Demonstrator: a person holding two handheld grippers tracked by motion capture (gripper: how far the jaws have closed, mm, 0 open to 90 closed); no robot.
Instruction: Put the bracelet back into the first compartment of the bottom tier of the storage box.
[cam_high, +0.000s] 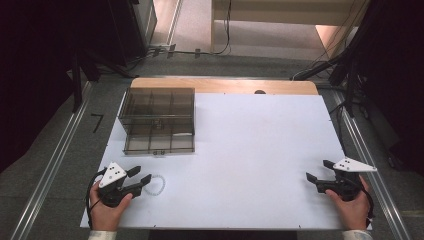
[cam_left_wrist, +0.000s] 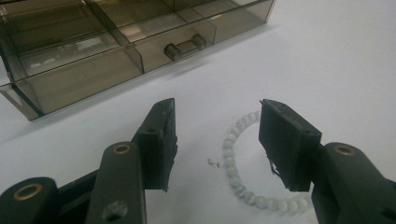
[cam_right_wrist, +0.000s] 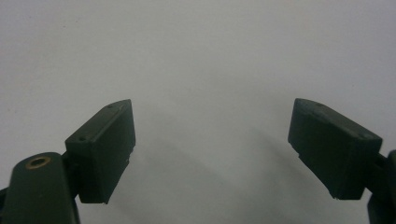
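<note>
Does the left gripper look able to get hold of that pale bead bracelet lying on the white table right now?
Probably yes. The left gripper hangs just over the pale bead bracelet, its jaws apart with one side of the loop between them and nothing blocking. The pads do not press on the beads yet.

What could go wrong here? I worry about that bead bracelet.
The left claw straddles only one side of the bracelet, which lies flat on the table; the jaws may slide over the beads or pinch just one strand, so it dangles. A tiny metal bit beside the beads could be left behind. The box has small compartments, so a dangling bracelet could catch a wall.
</note>
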